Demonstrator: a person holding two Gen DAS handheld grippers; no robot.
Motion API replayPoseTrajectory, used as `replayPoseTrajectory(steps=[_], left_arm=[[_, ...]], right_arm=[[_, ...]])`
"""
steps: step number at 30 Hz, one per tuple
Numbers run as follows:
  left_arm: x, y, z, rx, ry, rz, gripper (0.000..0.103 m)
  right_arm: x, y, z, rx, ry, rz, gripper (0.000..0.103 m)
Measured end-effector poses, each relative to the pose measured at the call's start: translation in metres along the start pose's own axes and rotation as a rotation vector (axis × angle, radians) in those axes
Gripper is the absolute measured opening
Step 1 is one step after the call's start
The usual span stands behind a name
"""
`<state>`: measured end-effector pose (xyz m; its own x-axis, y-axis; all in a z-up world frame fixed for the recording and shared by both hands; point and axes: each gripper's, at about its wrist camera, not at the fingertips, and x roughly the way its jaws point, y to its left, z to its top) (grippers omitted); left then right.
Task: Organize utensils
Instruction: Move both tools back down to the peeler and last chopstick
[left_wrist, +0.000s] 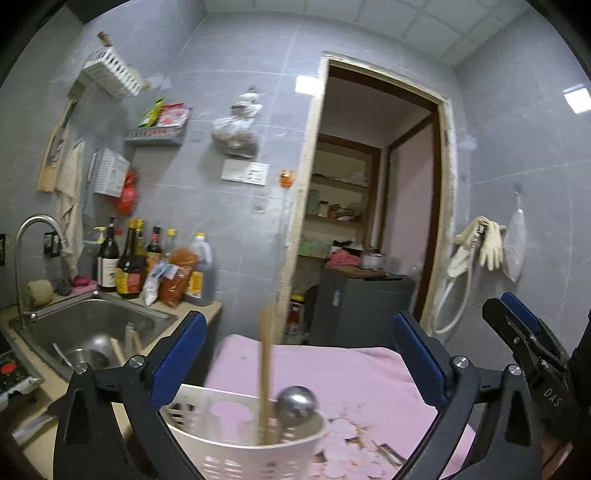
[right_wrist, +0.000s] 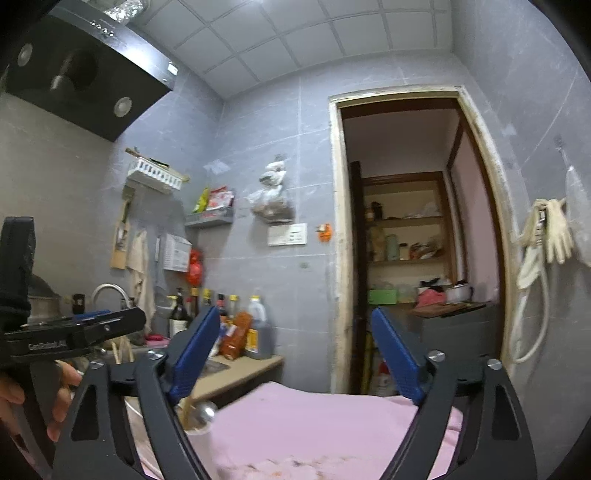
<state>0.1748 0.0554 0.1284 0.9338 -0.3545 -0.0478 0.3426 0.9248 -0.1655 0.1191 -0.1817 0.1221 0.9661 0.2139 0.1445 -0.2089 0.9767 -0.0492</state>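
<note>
A white slotted utensil holder (left_wrist: 236, 443) stands on a pink cloth (left_wrist: 351, 373), low between the fingers of my left gripper (left_wrist: 299, 321). Wooden chopsticks (left_wrist: 265, 369) and a round-bowled metal spoon (left_wrist: 297, 402) stand upright in it. The left gripper's jaws are wide open and touch nothing. My right gripper (right_wrist: 295, 315) is open too, with nothing between its blue pads. In the right wrist view the holder (right_wrist: 197, 434) with the spoon (right_wrist: 205, 411) sits low beside the left finger. The steel sink (left_wrist: 66, 317) holds a ladle and wooden-handled utensils (left_wrist: 122, 347).
Sauce bottles (left_wrist: 129, 258) and packets crowd the counter behind the sink, and a faucet (left_wrist: 33, 229) arches over it. An open doorway (left_wrist: 369, 221) leads to shelves and a grey cabinet (left_wrist: 362, 306). Gloves (left_wrist: 487, 243) hang on the right wall. A hand (right_wrist: 59, 391) holds the left gripper.
</note>
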Motion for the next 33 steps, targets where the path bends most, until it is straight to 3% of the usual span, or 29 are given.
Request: replayPoseTrajectory(steps=[3,9,15,19,25,33], left_arm=[[0.001,-0.020,-0.010,0.024,0.007,-0.037,0.101],[0.016,-0.059,-0.039,0.100,0.094,-0.091,0.101],[0.045,-0.080,-0.079,0.093,0.328,-0.131,0.101],[0.058,-0.083,-0.099,0.079,0.414,-0.100,0.101],[0.074,-0.087,-0.126,0.143,0.533,-0.016,0.101],[0.088,-0.080,-0.152,0.138,0.644,0.011,0.101]], right_arm=[[-0.014,-0.016,-0.002,-0.010,0.014,-0.040,0.102],[-0.038,-0.049,-0.012,0.008,0.059,-0.112,0.103],[-0.053,-0.076,-0.032,0.017,0.171,-0.150,0.103],[-0.060,-0.090,-0.050,0.029,0.263,-0.164,0.103],[-0.059,-0.103,-0.076,0.071,0.424,-0.158,0.103],[-0.047,-0.106,-0.101,0.128,0.562,-0.096,0.103]])
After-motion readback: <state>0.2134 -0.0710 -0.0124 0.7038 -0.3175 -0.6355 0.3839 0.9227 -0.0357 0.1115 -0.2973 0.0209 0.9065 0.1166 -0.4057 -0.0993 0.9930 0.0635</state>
